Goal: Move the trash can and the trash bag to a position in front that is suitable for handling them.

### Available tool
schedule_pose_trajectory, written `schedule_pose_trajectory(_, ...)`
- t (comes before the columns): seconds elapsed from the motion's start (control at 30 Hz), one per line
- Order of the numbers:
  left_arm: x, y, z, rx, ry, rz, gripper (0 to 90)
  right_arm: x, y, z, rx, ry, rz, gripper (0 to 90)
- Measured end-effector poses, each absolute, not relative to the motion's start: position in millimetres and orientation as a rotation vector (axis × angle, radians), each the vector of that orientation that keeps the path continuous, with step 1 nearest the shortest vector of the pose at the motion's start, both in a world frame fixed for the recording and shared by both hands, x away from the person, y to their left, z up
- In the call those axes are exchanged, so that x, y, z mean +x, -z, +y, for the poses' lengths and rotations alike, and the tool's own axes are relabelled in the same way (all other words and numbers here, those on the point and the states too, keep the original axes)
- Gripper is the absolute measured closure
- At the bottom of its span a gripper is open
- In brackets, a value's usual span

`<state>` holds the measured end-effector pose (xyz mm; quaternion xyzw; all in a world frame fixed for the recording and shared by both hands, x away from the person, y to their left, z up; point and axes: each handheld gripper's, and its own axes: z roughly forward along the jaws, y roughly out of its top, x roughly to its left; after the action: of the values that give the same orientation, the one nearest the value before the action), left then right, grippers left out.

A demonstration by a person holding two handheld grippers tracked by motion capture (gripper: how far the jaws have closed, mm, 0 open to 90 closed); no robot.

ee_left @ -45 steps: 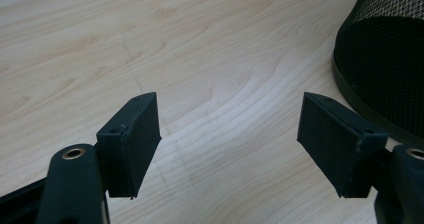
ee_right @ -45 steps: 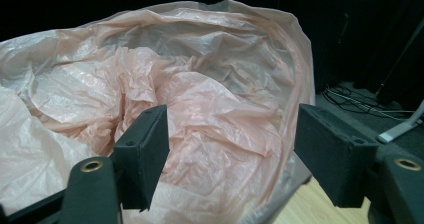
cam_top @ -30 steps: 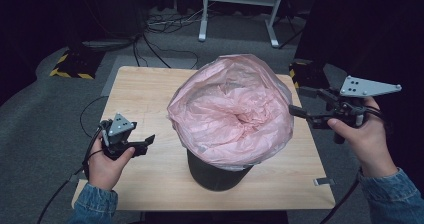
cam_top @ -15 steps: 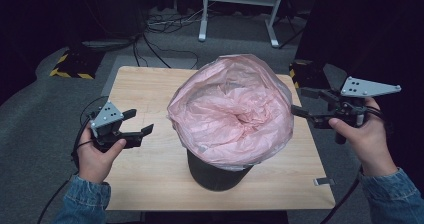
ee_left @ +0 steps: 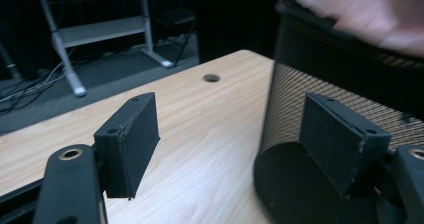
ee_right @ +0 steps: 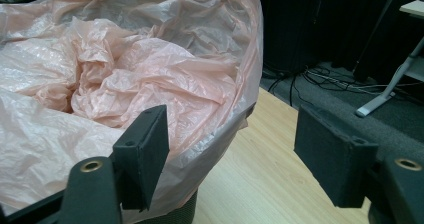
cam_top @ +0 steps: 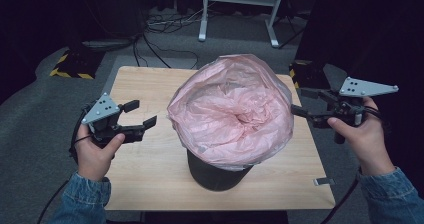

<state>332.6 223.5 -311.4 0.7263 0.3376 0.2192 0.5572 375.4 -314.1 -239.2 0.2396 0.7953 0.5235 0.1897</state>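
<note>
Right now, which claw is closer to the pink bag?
The right claw: one jaw sits at the pink bag by the bin's rim. The left claw hangs open, apart from it over the table.

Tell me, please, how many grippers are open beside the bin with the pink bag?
2. The left gripper hangs open left of the black mesh bin; the right gripper is open at the right edge of the pink bag, holding nothing.

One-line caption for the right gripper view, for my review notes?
Open right gripper at the rim of a pink bag lining a black mesh bin on a wooden table.
</note>
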Motion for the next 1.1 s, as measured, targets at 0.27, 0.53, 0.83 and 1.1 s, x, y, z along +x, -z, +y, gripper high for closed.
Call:
schedule_pose_trajectory(0.27,328,282,215,1.663,-0.489,0.724,24.1,379,245,-311,0.681,-1.468,2.254,30.5)
schedule_pose_trajectory(0.53,329,262,206,1.658,-0.474,0.723,24.5,381,248,-308,0.691,-1.461,2.259,30.7)
schedule_pose_trajectory(0.83,337,252,184,1.654,-0.396,0.665,25.0,387,253,-302,0.706,-1.465,2.283,32.6)
schedule_pose_trajectory(1.1,350,259,166,1.74,-0.383,0.727,50.3,393,255,-299,0.71,-1.475,2.297,35.6)
